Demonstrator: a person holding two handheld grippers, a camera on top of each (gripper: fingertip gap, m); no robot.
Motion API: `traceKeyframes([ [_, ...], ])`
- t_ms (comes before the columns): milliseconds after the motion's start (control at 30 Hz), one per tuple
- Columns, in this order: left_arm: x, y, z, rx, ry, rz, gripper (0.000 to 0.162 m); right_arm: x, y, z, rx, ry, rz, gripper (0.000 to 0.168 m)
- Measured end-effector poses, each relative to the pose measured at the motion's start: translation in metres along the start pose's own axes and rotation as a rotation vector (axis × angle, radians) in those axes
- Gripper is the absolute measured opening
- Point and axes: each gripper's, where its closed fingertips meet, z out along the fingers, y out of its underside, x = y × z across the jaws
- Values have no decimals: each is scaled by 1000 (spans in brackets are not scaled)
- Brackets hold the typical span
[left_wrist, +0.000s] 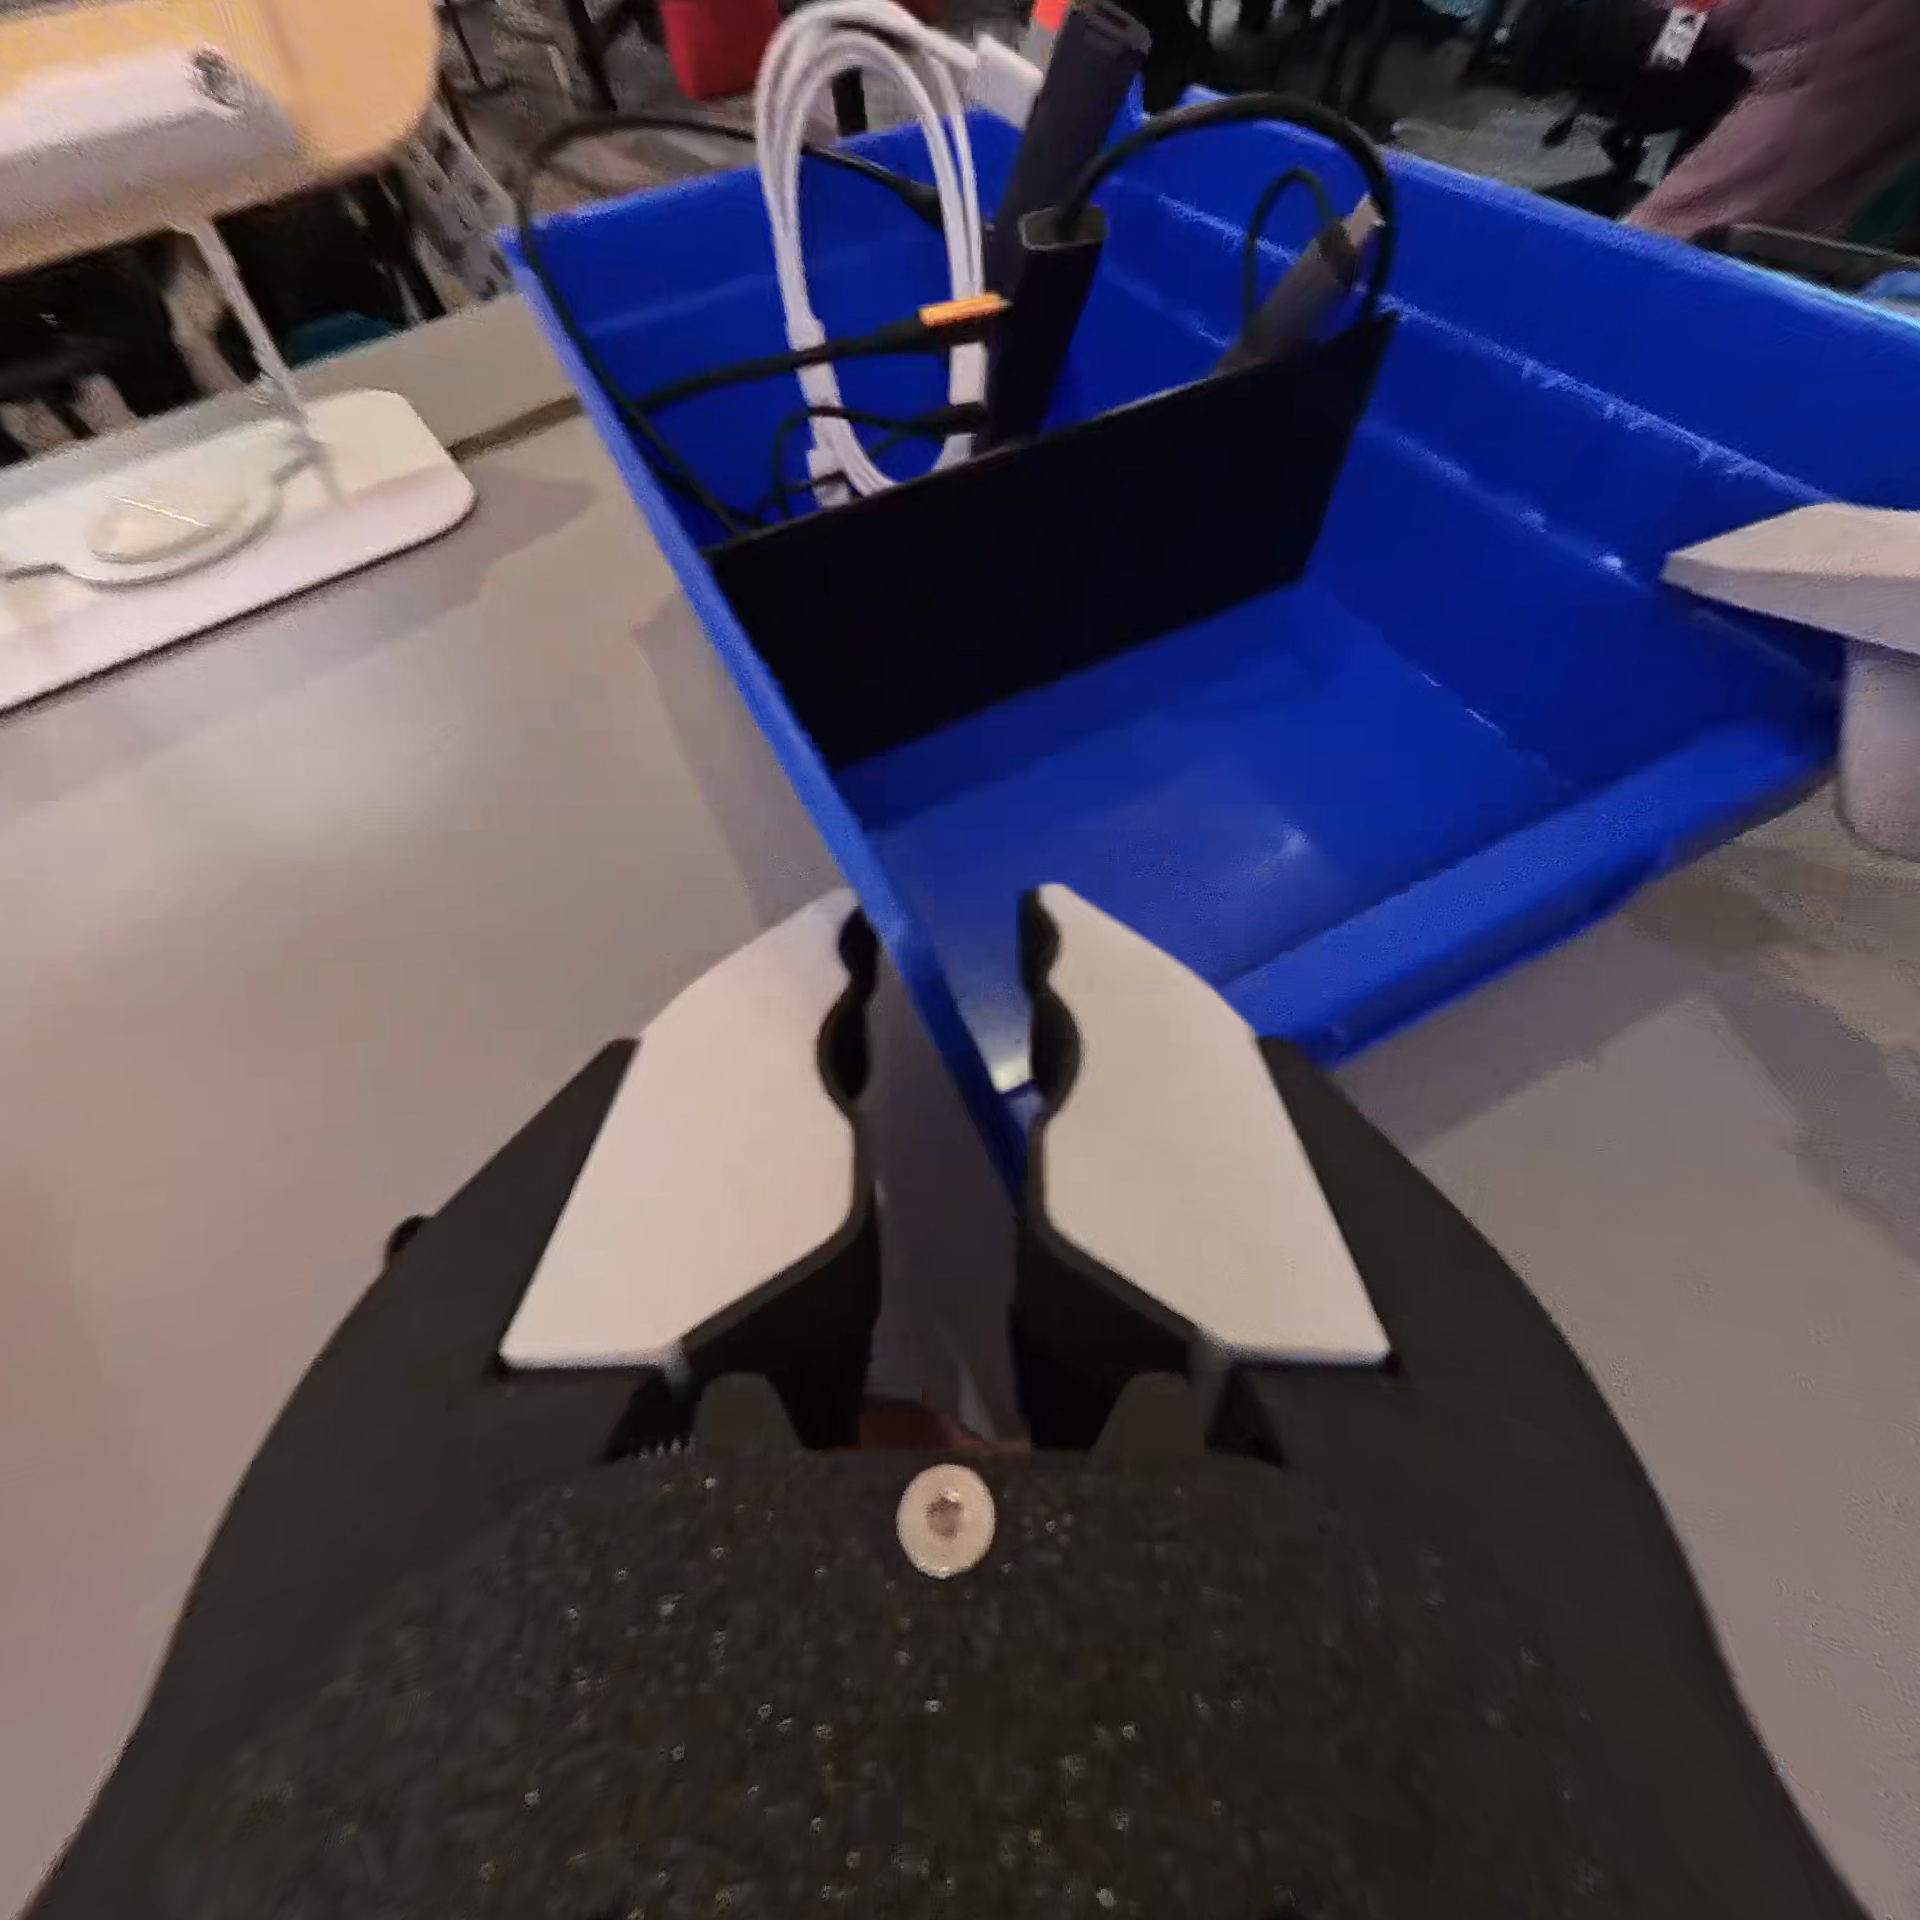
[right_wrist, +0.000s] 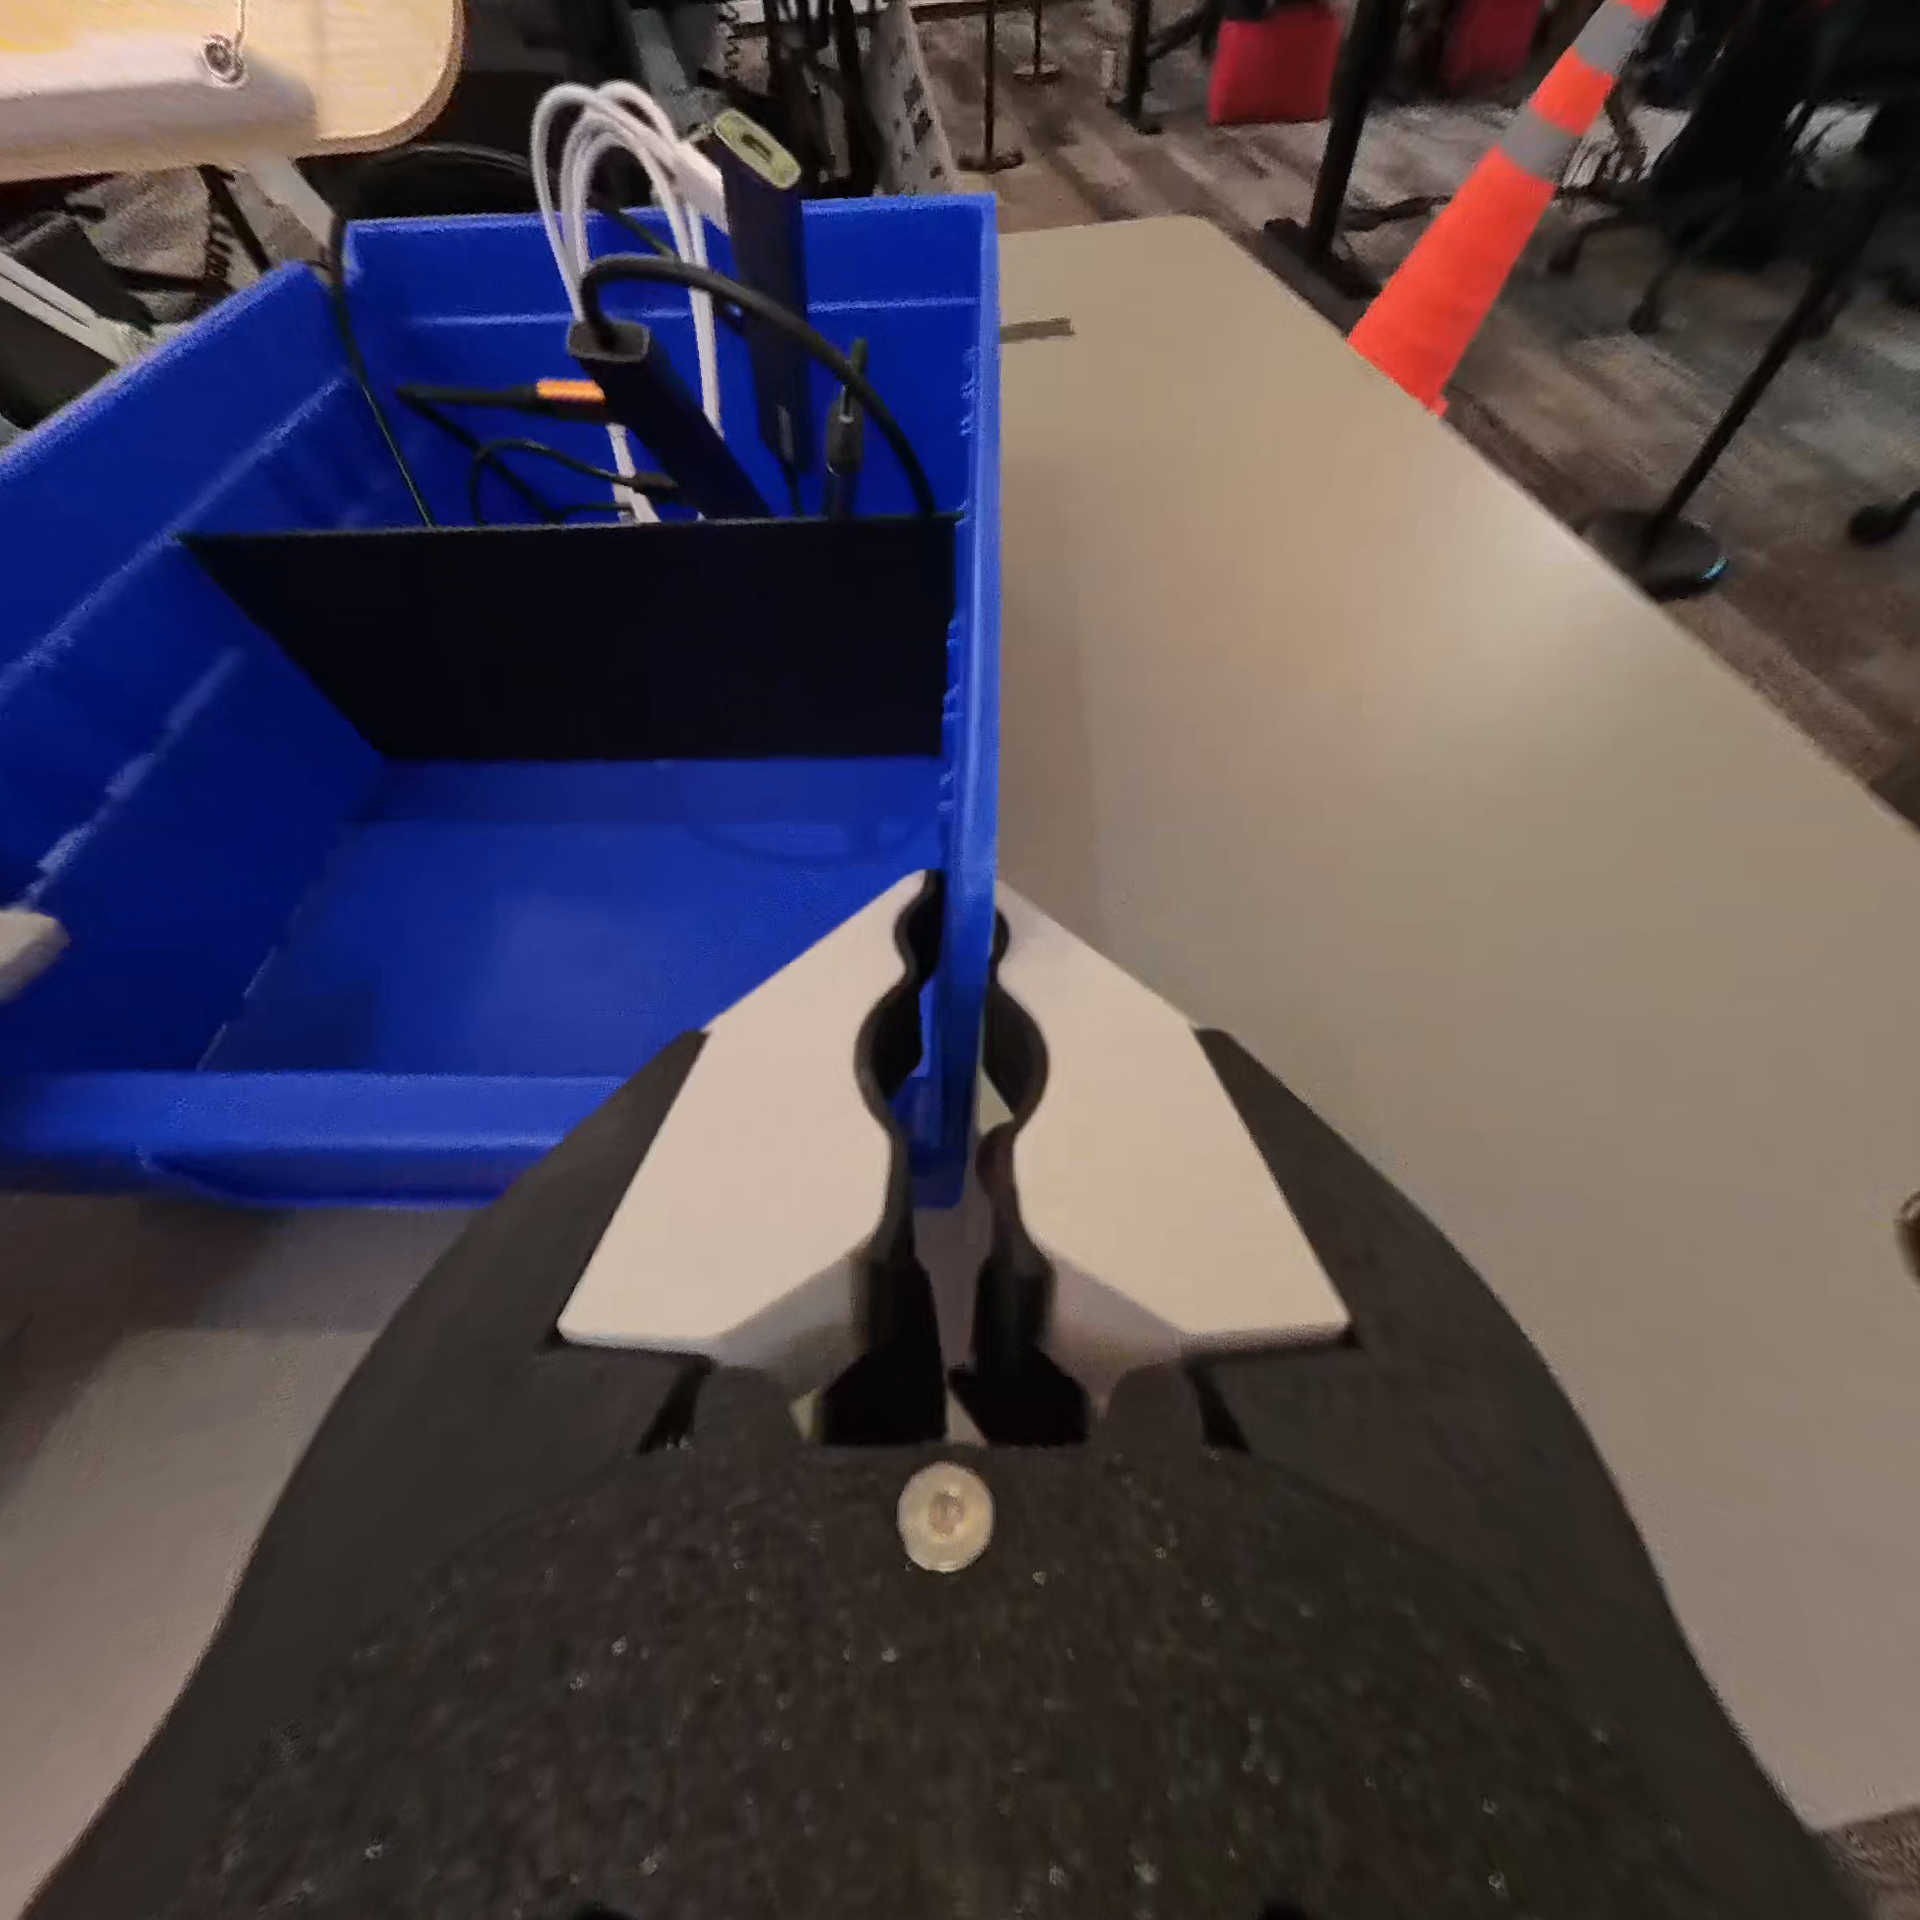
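Observation:
A blue plastic bin (left_wrist: 1558, 499) stands on a grey table (left_wrist: 312, 935). A black divider (left_wrist: 1039, 582) splits it. The far compartment holds a coiled white cable (left_wrist: 831, 260), black cables (left_wrist: 1299, 135) and dark slim adapters (left_wrist: 1049, 260). The near compartment holds nothing. My left gripper (left_wrist: 943, 899) straddles the bin's left wall near the front corner, jaws closed to a narrow gap on it. My right gripper (right_wrist: 964, 899) is shut on the right wall of the bin (right_wrist: 156, 727). It also shows in the left wrist view as a white finger (left_wrist: 1808, 577).
A white flat stand (left_wrist: 260, 520) lies on the table left of the bin. An orange cone (right_wrist: 1496, 208) and black stand legs are on the floor beyond the table's right edge. Bare table (right_wrist: 1403, 831) stretches right of the bin. The left gripper's finger (right_wrist: 26, 945) shows at the far left. There is about 20 cm between the tips of the two grippers.

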Motion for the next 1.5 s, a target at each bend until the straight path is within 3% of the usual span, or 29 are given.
traceKeyframes([
  [33, -7, -1, -2, 19, -27, -1, 15, -1, -1, 0, 2, 14, -43, 1],
  [267, -49, 6, -23, 29, -129, -60, 8, -46, -13, -5, 48, -5, -112, 1],
  [633, -159, 38, -103, 7, -363, -143, 6, -189, -19, 11, 87, -265, -197, 3],
  [800, -188, 63, -112, -60, -321, -178, 13, -228, -6, 21, 83, -337, -303, 5],
  [867, -187, 51, -125, -11, -284, -214, 45, -240, -5, 15, 98, -409, -315, 16],
  [967, -204, 22, -171, 201, -327, -208, 41, -245, -6, 2, 131, -476, -351, 36],
  [1033, -239, 21, -206, 259, -443, -202, 40, -238, -5, -5, 144, -486, -372, 40],
  [1167, -354, 88, -276, 66, -843, -110, 48, -215, -10, -15, 177, -466, -383, 45],
  [1233, -395, 127, -299, -76, -912, -140, 57, -207, -14, -21, 195, -464, -368, 45],
  [1300, -406, 139, -294, -48, -806, -261, 58, -205, -16, -27, 202, -484, -339, 45],
  [1400, -396, 125, -269, 97, -531, -479, 56, -225, -16, -51, 230, -614, -312, 42],
  [1500, -408, 122, -261, 97, -576, -437, 40, -254, -5, -77, 223, -718, -345, 41],
])
